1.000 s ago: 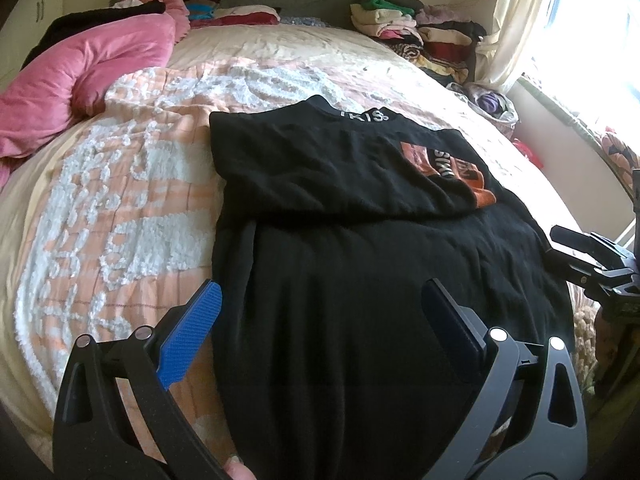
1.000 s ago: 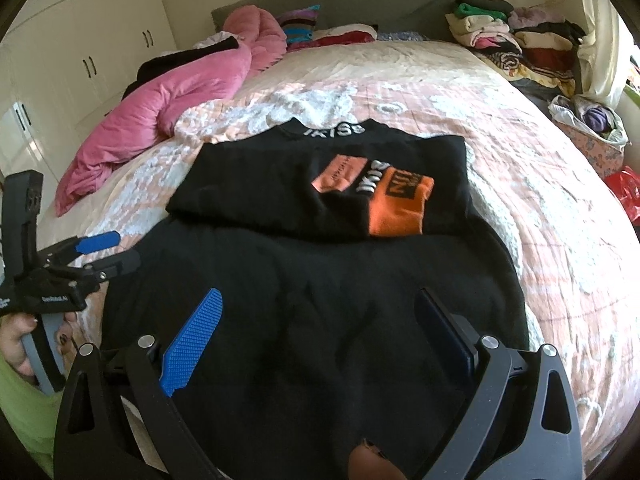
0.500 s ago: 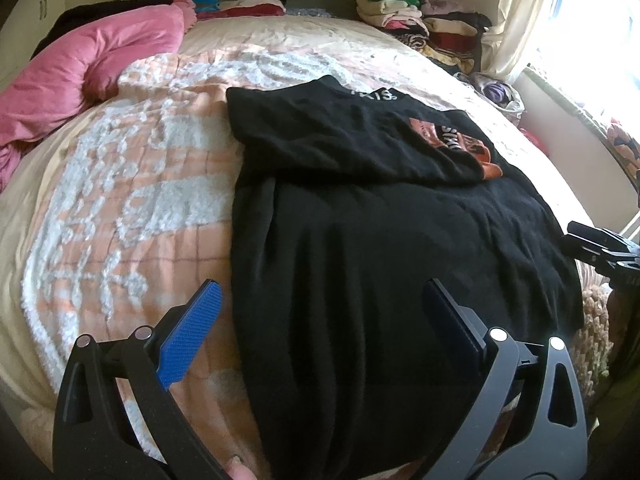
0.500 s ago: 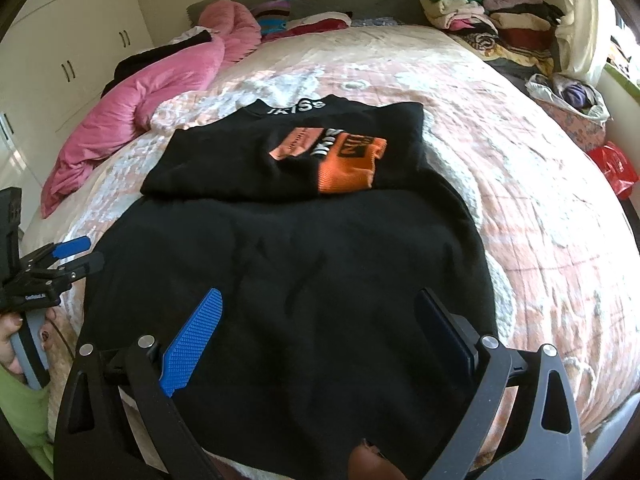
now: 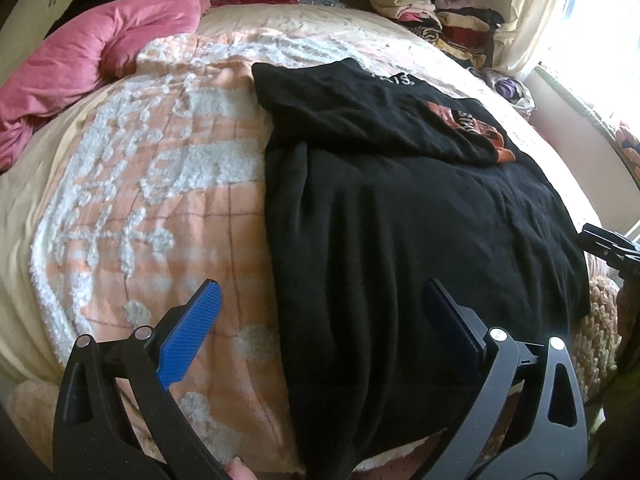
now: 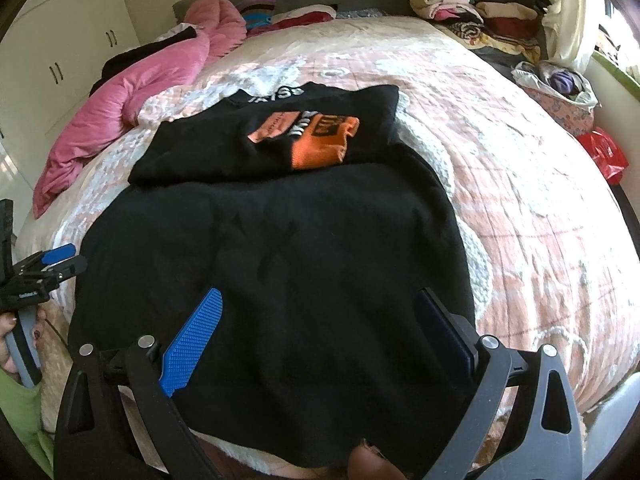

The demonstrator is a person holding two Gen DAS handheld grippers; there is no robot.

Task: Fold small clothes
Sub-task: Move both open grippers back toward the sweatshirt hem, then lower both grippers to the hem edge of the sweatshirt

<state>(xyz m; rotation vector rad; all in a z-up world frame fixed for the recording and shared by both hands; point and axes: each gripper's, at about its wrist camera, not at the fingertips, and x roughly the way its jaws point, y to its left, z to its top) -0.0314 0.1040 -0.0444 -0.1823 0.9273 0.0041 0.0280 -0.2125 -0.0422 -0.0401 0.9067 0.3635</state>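
You worked over a bed covered by a peach-and-white tufted bedspread [image 5: 160, 208], with a crumpled pink duvet [image 5: 92, 60] along its far left side, a stack of folded clothes [image 6: 480, 8] at the far right corner by the headboard, and white wardrobe doors [image 6: 60, 52] beyond. The black sweater with an orange printed patch [image 6: 280, 240] lay flat across the near part of the bed, its upper portion folded down so the orange patch [image 6: 320, 144] and white collar lettering faced up, its lower hem reaching the bed's near edge. Your left claw [image 5: 320, 312] was spread wide and held nothing, hovering above the sweater's left edge. Your right claw [image 6: 316, 320] was likewise wide apart and empty, poised over the lower right part of the sweater.
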